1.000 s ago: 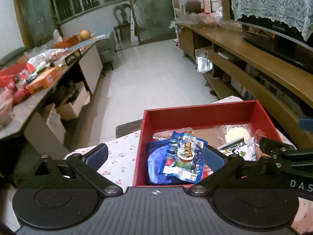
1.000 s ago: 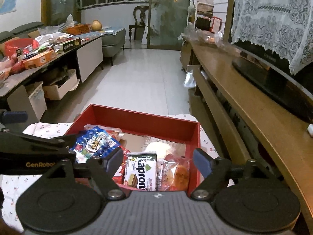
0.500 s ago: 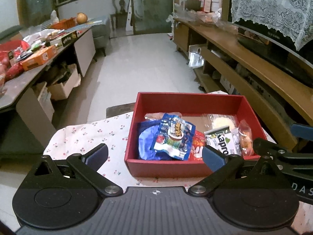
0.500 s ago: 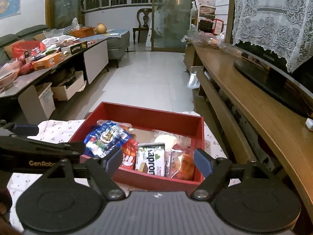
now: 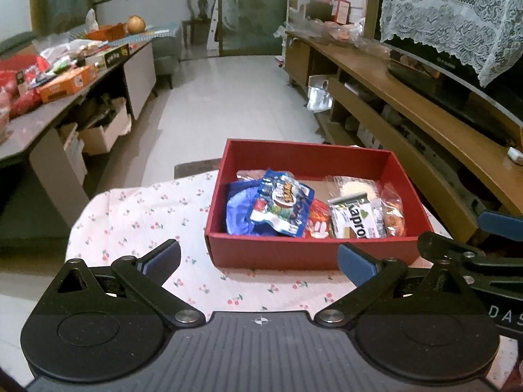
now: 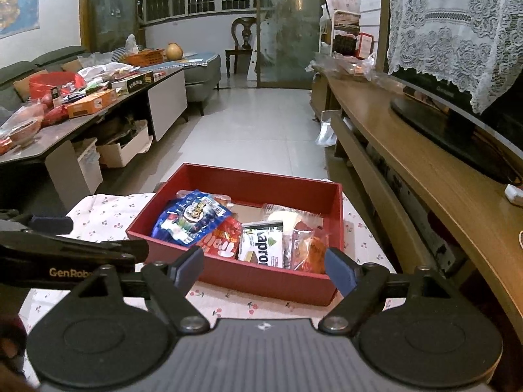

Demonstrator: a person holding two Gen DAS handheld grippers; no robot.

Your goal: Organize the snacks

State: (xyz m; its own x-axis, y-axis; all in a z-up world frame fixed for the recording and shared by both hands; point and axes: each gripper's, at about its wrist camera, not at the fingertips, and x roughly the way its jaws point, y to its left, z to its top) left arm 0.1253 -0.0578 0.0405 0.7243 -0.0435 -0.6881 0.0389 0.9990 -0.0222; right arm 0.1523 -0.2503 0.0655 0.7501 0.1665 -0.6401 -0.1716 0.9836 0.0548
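A red box [image 5: 307,254] [image 6: 235,178] stands on a small table with a cherry-print cloth [image 5: 137,215] [image 6: 101,212]. In it lie a blue snack bag [image 5: 278,207] [image 6: 189,217], a red packet [image 6: 224,241], a green and white Kapron wafer pack [image 5: 351,220] [image 6: 261,245] and an orange snack in clear wrap [image 5: 392,215] [image 6: 310,248]. My left gripper [image 5: 258,263] is open and empty, just in front of the box. My right gripper [image 6: 264,266] is open and empty, at the box's near wall.
A long grey table [image 6: 81,121] at the left holds many packets and boxes. A wooden TV bench [image 6: 425,163] with a television runs along the right. Tiled floor [image 5: 228,107] lies beyond the box.
Both grippers have drawn back from the box and risen; the box now sits farther ahead in both views. The snacks in it have not moved.
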